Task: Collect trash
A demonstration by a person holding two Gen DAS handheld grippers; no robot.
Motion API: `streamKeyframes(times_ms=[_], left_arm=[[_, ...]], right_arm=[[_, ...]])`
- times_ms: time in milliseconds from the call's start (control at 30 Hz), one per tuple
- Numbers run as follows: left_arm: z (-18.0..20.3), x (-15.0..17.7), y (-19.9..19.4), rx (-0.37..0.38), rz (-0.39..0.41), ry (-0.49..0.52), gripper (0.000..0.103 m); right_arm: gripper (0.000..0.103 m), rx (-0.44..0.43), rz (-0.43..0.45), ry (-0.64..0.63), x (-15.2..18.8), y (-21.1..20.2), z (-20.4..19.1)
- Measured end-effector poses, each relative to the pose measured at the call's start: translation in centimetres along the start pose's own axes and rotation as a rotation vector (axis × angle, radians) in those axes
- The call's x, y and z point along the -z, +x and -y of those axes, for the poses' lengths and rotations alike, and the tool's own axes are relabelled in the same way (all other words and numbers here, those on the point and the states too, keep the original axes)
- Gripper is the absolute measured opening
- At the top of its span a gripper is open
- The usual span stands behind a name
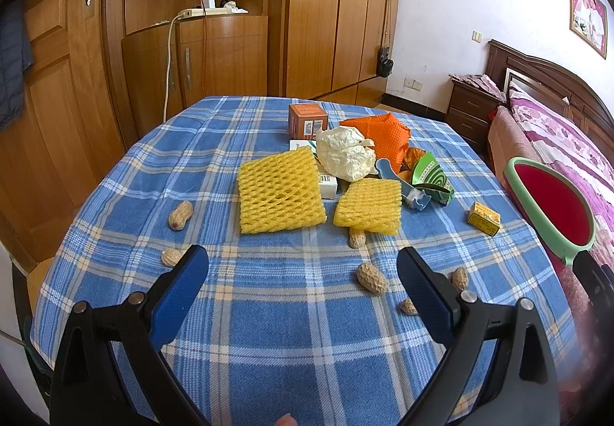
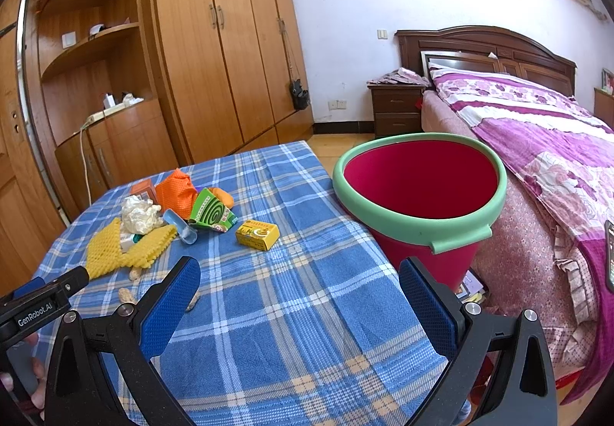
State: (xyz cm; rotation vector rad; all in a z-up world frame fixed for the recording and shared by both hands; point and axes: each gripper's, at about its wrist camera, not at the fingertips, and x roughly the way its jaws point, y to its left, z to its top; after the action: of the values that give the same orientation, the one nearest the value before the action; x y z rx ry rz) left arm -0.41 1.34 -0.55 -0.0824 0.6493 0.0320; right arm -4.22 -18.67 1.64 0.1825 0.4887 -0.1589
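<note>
Plaid tablecloth [image 1: 268,330], two yellow foam nets [image 1: 280,192], six peanuts [image 1: 371,278], both grippers [image 1: 303,272] [image 2: 299,280] spread, empty.

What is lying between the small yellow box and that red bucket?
Nothing: only bare checked tablecloth lies between the small yellow box and the red bucket, as the right wrist view shows.

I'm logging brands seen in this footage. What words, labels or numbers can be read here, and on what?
"GenRobot.AI": white print on the black body of the left gripper, seen in the right wrist view.
Small yellow box: print too small to read.
Green box with spiral: text blurred.
Orange box: barcode label, unreadable.
White box: barcode, unreadable.
</note>
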Motion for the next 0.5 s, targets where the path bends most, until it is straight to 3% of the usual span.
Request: streamKeyframes(times_ms=[500], left_arm=[[0.00, 0.17, 0.13, -0.002, -0.006, -0.001, 0.098]], right_arm=[[0.103, 0.003, -0.003, 0.006, 0.30, 0.14, 0.23]])
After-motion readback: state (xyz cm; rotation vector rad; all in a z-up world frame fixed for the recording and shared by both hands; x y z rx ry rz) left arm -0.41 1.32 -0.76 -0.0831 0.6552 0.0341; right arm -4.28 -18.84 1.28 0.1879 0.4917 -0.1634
